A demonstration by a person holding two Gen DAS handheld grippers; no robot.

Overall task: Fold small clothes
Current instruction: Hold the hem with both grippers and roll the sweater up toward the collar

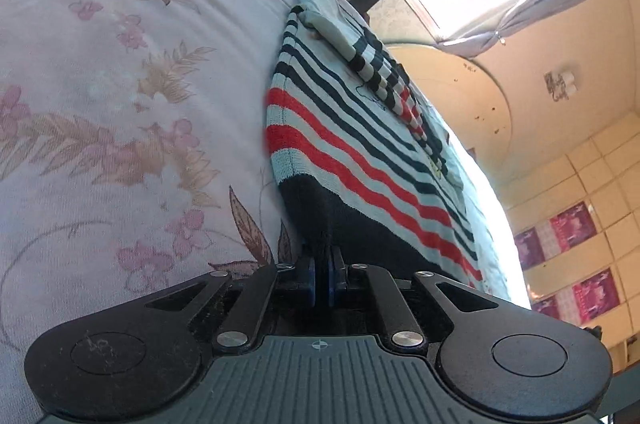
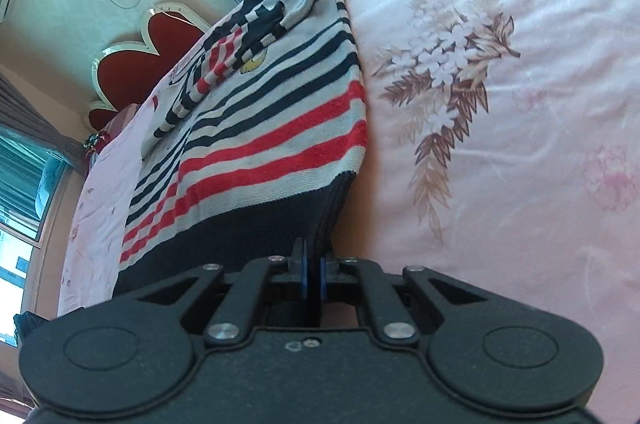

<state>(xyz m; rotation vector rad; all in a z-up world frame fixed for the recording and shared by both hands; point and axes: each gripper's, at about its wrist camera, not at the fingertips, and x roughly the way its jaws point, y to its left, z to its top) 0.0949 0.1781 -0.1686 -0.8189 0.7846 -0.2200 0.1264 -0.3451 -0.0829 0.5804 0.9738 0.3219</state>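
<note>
Left wrist view: we note the left gripper clamped on the dark hem of the striped sweater, lying on the floral bedsheet. Right gripper likewise pinches that hem.

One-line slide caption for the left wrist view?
Left gripper shut on the striped sweater's dark hem, on the floral bedsheet.

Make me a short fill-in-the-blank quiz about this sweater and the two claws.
1. The left claw is shut on the sweater's dark ____.
2. The right claw is ____ on that same hem.
3. The sweater lies on a pink ____ bedsheet.
4. Above the hem, the widest stripes are white and ____.

Missing words: hem; shut; floral; red
</note>
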